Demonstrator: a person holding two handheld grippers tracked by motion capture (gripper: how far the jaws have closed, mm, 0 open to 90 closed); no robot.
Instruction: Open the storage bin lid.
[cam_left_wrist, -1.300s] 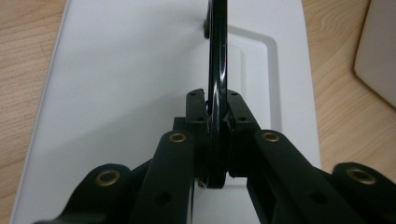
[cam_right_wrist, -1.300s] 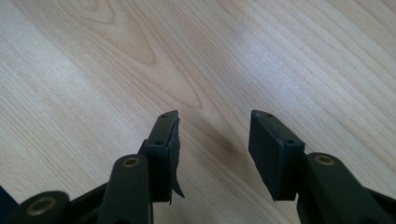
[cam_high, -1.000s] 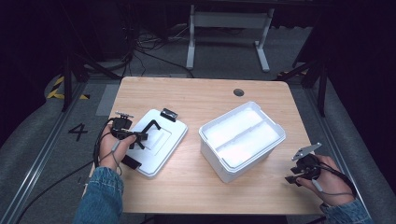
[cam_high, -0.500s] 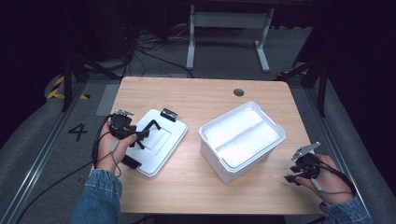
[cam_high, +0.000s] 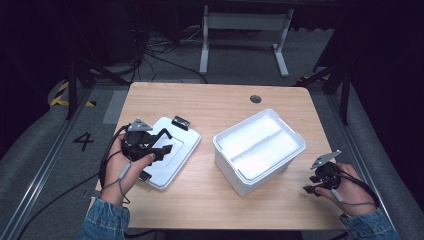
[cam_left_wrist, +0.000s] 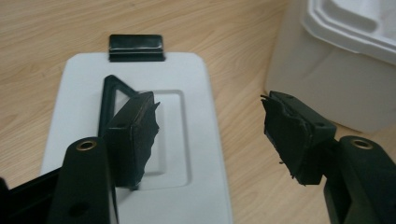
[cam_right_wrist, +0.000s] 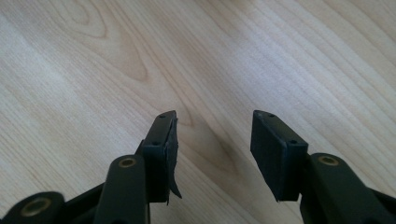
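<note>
Hovering over the white lid (black latch at its far end), the left tool has its jaws wide apart. The open white box sits mid-desk. The right tool, also spread, holds nothing.

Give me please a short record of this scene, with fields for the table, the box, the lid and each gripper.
table: light wood
box: white, open, two compartments, right of centre
lid: white, flat on the table, black clip at its far edge
left gripper: open, over the lid
right gripper: open, above bare wood, near the table's right edge
</note>
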